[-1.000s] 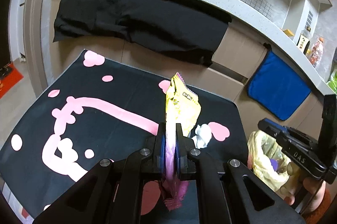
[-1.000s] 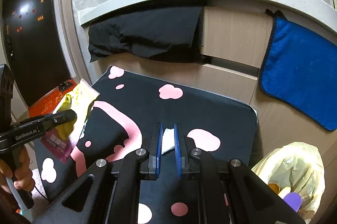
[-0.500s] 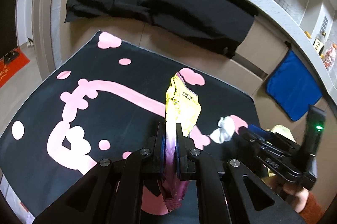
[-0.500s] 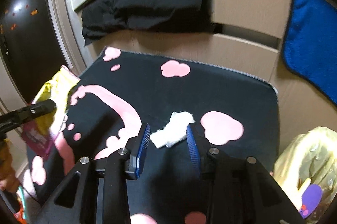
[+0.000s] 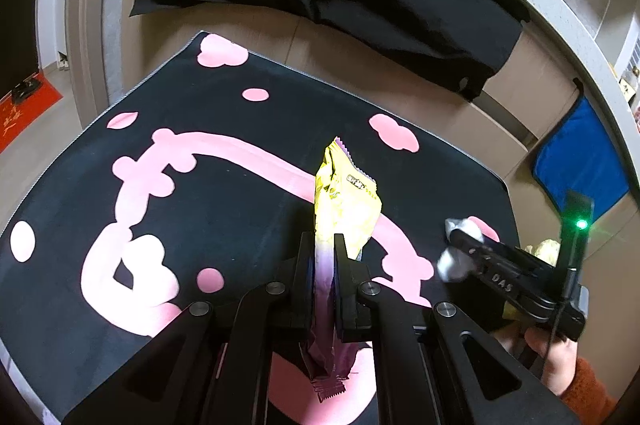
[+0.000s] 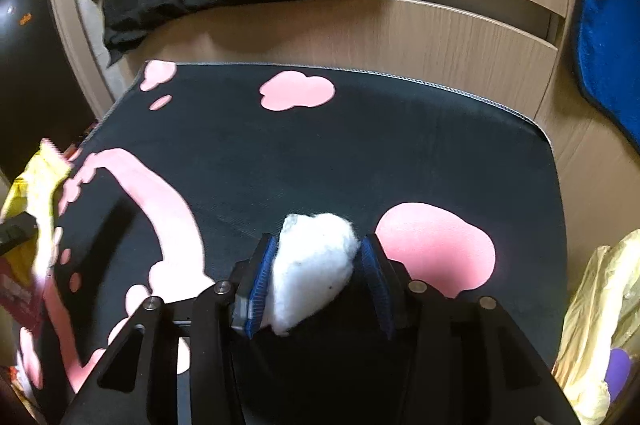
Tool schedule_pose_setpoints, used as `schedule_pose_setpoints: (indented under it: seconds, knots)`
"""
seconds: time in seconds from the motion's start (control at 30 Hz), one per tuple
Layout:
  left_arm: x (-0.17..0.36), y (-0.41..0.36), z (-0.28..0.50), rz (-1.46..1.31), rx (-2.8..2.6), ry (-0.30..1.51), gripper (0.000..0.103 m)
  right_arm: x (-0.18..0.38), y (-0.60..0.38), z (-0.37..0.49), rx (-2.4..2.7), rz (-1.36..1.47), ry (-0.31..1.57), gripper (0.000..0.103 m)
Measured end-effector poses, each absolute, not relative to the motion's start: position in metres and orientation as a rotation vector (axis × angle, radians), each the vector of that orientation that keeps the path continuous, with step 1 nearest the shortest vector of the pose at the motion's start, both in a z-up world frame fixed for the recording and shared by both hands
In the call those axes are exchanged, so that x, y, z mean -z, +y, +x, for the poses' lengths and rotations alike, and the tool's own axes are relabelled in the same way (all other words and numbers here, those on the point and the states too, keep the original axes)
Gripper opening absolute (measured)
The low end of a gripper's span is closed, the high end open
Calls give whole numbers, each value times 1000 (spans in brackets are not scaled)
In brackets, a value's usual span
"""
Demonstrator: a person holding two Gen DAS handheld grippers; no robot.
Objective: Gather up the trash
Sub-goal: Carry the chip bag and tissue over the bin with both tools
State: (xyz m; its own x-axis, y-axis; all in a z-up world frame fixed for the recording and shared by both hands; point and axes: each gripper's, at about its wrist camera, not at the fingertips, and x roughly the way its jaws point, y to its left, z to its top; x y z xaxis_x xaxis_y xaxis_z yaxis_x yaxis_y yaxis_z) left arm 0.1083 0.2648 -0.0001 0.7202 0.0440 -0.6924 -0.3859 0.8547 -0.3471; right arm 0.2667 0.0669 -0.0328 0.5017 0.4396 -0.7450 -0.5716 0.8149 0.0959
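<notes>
Between my right gripper's (image 6: pixel 316 263) blue pads sits the white tissue wad (image 6: pixel 310 265), crumpled and soft-looking, low over the black-and-pink mat (image 6: pixel 360 145); jaws are closing on it, both pads abt touching its sides. My left gripper (image 5: pixel 324 257) is clamped tight on a yellow-purple snack wrapper (image 5: pixel 344 209), upright, above mat centre. Right-wrist view adds the yellow trash bag (image 6: pixel 600 305) just off mat's right edge w/ sthg purple inside. Left-wrist view adds my hand (image 5: pixel 556 357) w/ orange sleeve.
</notes>
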Motion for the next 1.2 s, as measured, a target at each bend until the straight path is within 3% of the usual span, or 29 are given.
schedule_pose_setpoints:
  seconds: [0.03, 0.6, 0.87, 1.2]
  knots:
    - [-1, 263, 109, -499, -245, 735, 8, 31, 65, 266, -631, -158, 849, 22]
    - [-107, 165, 118, -296, -119, 519, 8, -106, -15, 197, -665, -139, 524, 21]
    - [-156, 103, 112, -182, -89, 377, 8, -141, -70, 179, -612, -125, 436, 21]
    - [-176, 36, 118, -137, 3, 344, 8, -166, -141, 168, -508, -84, 354, 21]
